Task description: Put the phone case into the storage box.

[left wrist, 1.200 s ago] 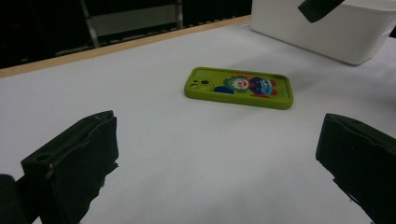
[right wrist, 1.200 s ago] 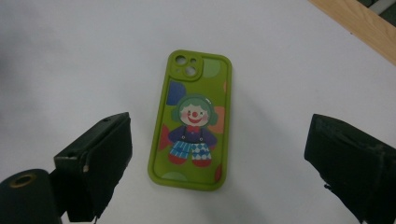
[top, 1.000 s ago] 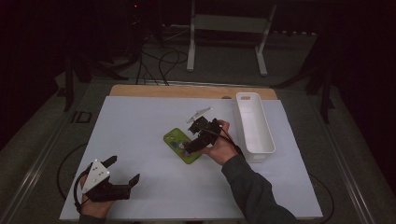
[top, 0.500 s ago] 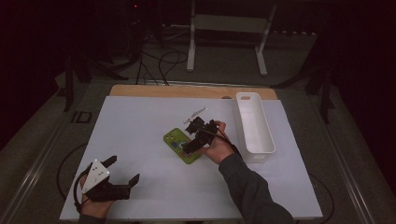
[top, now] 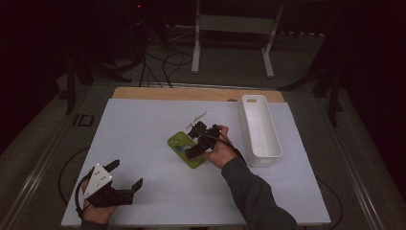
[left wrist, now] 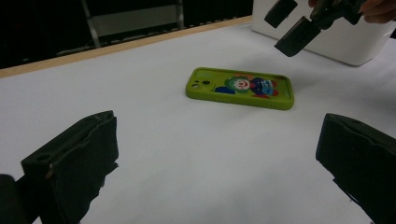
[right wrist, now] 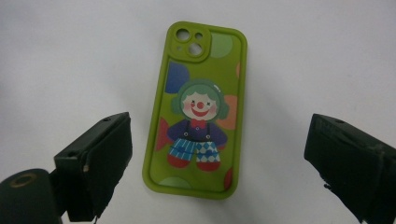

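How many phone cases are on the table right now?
1. The green phone case lies flat mid-table, under the open right tool, left of the white bin. The bin's inside appears empty.

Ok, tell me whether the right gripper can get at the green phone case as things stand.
Probably yes: the right gripper hangs open just above the green phone case, jaws either side, and nothing lies between them.
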`<state>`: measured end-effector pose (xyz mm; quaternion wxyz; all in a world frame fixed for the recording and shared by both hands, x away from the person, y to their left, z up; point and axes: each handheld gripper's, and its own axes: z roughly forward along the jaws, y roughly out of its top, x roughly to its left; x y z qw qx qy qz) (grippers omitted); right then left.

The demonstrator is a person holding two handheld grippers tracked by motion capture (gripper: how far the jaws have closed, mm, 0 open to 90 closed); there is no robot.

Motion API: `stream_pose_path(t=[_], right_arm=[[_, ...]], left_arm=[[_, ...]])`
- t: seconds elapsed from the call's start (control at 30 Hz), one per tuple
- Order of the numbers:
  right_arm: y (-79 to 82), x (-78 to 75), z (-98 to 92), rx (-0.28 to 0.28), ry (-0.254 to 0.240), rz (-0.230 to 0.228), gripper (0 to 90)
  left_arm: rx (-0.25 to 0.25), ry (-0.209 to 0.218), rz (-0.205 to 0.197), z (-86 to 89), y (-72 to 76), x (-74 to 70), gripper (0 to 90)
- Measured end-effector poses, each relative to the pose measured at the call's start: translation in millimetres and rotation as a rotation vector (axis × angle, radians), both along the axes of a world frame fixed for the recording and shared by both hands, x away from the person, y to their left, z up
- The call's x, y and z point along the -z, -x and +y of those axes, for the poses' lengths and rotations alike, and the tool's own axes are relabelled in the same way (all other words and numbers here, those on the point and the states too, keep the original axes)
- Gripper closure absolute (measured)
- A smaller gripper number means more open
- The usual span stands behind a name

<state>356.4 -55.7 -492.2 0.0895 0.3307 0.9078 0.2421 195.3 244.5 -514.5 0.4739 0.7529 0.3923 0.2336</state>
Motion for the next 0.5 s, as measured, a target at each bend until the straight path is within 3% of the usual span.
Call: stream_pose_path(t=[0.5], right_arm=[[0.2,12.7,4.2,-0.001,0.013,0.033,7.5]], left_arm=[[0.003,-0.003,0.001,-0.5,-0.1,0.1,0.0]])
